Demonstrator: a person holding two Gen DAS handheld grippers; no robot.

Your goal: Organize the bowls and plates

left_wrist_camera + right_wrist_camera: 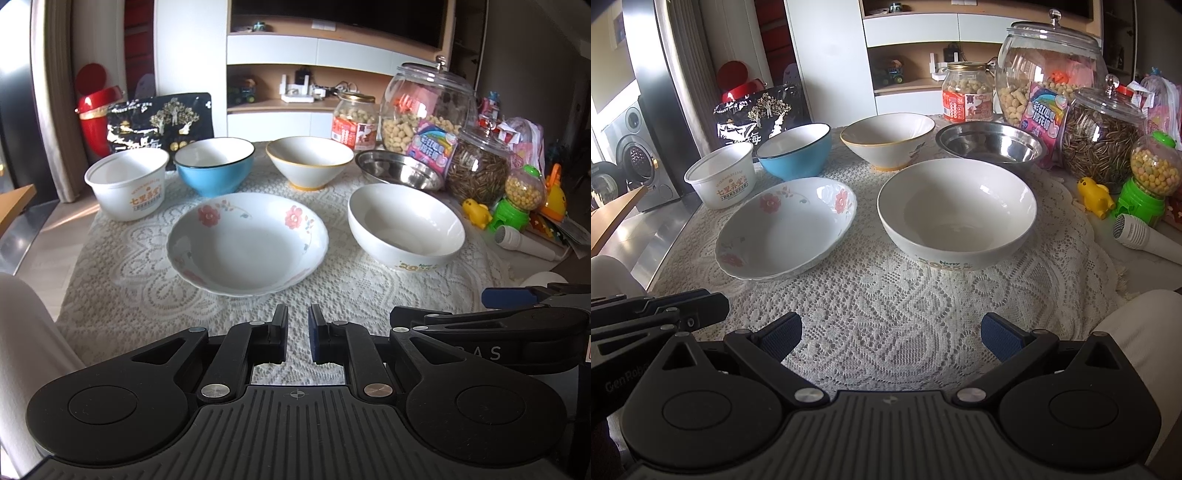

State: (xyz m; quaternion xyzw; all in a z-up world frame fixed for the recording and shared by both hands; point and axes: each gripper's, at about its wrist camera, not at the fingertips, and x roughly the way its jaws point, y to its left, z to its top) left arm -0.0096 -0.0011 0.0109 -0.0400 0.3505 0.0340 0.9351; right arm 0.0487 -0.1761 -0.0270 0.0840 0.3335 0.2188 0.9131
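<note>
On the lace cloth stand a floral plate (247,242) (786,227) and a large white bowl (406,227) (956,212) in front. Behind them are a white paper tub (127,182) (720,175), a blue bowl (214,166) (794,149), a yellow-rimmed white bowl (309,162) (886,140) and a steel bowl (399,170) (990,146). My left gripper (298,334) is nearly shut and empty, near the plate's front rim. My right gripper (891,338) is open and empty, in front of the large white bowl.
Glass jars of snacks (428,107) (1049,70), a seed jar (1102,140), a green candy dispenser (1148,181), yellow duck toys (1095,197) and a white microphone (1145,238) crowd the right side. A dark bag (160,122) stands at back left. The table edge (665,254) runs along the left.
</note>
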